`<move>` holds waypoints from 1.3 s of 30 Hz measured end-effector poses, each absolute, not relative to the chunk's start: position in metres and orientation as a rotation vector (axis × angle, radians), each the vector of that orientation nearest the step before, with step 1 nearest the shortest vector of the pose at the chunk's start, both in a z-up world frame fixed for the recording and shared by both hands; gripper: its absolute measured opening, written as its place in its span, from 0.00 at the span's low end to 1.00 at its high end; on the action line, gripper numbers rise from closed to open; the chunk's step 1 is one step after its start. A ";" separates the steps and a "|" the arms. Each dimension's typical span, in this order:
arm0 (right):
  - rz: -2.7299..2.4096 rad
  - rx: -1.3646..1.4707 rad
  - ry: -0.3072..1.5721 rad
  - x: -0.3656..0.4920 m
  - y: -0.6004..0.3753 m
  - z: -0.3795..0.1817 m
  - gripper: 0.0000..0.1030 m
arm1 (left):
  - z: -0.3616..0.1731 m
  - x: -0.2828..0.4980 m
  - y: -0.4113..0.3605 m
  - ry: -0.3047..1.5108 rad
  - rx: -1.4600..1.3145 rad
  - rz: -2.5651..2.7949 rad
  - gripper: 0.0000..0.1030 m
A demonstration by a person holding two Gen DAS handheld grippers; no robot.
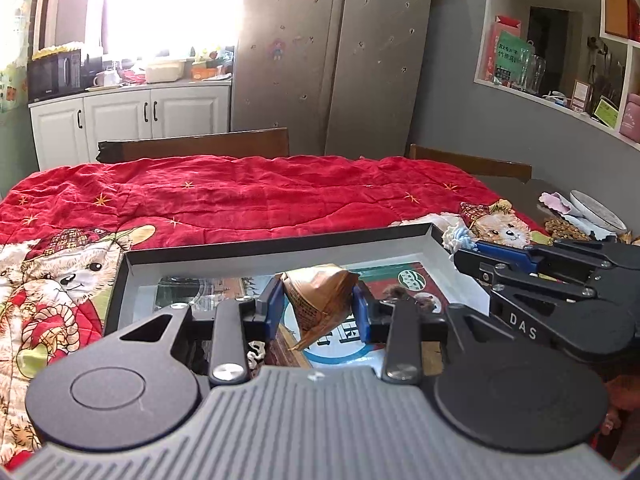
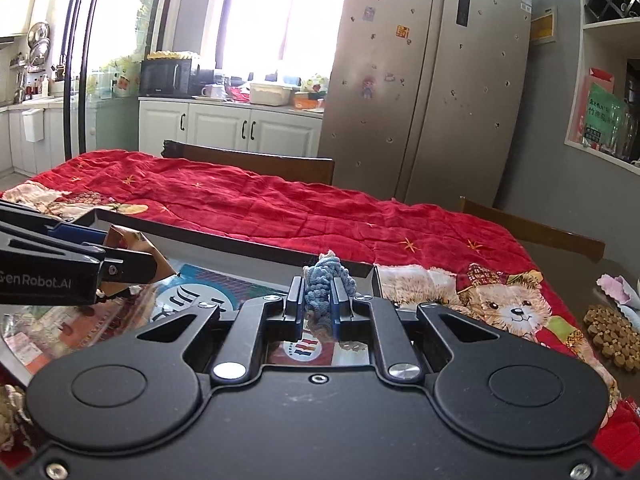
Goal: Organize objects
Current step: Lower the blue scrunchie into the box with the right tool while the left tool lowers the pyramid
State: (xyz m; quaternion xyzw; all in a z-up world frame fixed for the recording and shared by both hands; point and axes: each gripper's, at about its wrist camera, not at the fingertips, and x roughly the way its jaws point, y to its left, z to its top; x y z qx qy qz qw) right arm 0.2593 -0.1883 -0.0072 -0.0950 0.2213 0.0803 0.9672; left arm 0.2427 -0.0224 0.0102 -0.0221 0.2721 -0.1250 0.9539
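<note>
Brown crinkled snack packet [image 1: 320,300] pinched between blue fingers [image 1: 269,308] of left gripper [image 1: 316,308], raised above shallow black-rimmed tray [image 1: 276,242] on red quilt [image 1: 248,192]. Blue-grey knitted yarn bundle [image 2: 326,280] clamped tight in right gripper [image 2: 318,304], above same tray's right end.

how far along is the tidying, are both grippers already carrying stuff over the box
Midway. In hand: the left gripper is shut on a brown foil packet, and the right gripper is shut on a blue knitted rope piece, both held above the open black box. Neither is released yet. Left: brown pellets and crumpled paper on the table beyond the red blanket.
</note>
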 end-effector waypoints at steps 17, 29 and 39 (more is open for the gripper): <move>0.168 -0.156 0.511 0.272 -0.189 -0.029 0.12 | -0.005 0.251 -0.026 0.585 -0.016 -0.244 0.39; 0.170 -0.129 0.554 0.278 -0.191 -0.037 0.12 | -0.012 0.254 -0.033 0.602 0.017 -0.250 0.39; 0.173 -0.128 0.572 0.280 -0.189 -0.039 0.12 | -0.018 0.254 -0.036 0.618 0.037 -0.250 0.40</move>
